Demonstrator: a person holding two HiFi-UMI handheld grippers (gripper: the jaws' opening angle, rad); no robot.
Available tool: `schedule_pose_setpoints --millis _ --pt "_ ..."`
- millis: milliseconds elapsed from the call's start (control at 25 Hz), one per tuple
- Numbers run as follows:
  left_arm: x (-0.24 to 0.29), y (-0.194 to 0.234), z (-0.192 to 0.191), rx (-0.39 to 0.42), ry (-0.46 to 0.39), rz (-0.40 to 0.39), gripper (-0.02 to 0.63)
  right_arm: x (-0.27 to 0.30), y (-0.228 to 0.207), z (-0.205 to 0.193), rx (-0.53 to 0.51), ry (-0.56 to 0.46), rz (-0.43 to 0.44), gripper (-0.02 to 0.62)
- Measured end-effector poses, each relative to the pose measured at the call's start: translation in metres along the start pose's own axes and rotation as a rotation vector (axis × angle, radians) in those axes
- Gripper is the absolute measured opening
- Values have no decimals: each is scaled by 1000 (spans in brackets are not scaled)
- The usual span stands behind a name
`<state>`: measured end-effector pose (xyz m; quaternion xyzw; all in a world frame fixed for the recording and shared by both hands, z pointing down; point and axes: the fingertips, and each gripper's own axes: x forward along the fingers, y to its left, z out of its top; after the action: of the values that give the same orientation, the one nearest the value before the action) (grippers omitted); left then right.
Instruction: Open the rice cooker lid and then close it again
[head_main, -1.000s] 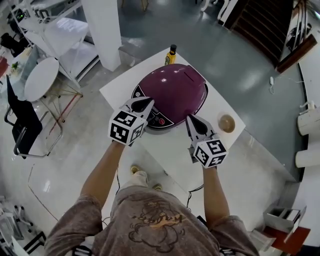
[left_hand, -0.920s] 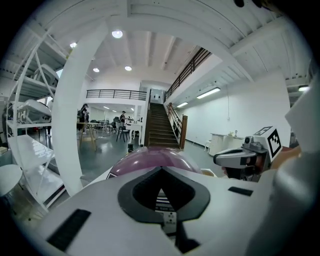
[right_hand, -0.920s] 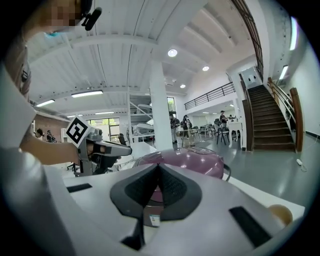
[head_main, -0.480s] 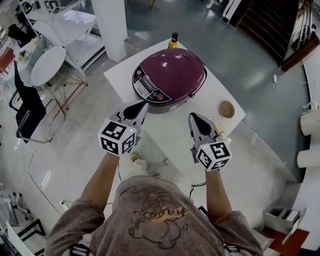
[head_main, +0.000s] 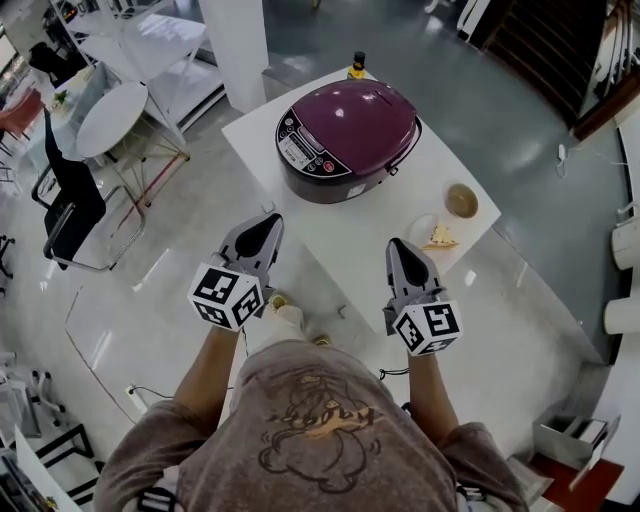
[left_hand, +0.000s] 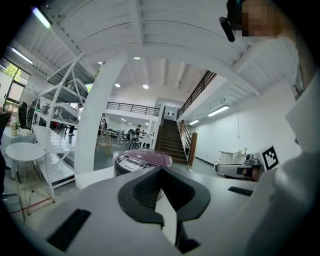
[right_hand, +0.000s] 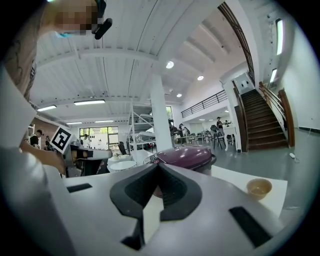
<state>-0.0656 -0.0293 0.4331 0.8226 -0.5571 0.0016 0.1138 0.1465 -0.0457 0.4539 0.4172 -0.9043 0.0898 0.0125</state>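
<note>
The glossy purple round rice cooker (head_main: 348, 135) sits lid-down on the white bench (head_main: 370, 245), well apart from the left gripper (head_main: 266, 220) and right gripper (head_main: 398, 246), both jaws pressed together, empty.

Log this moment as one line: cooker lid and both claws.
rice cooker: on white table, lid closed | left claw: shut, empty, clear of rice cooker | right claw: shut, empty, clear of rice cooker

Brown T-shirt (head_main: 310, 430) with cartoon print
</note>
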Motion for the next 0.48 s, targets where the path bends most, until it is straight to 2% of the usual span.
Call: schedule_pose_setpoints --millis 280,480 --pt "-15 1 -24 -6 -15 52 20 -19 -11 -17 38 -29 -84 3" --pt "-16 3 -27 -26 -27 79 20 -16 -10 -22 35 -34 -96 3"
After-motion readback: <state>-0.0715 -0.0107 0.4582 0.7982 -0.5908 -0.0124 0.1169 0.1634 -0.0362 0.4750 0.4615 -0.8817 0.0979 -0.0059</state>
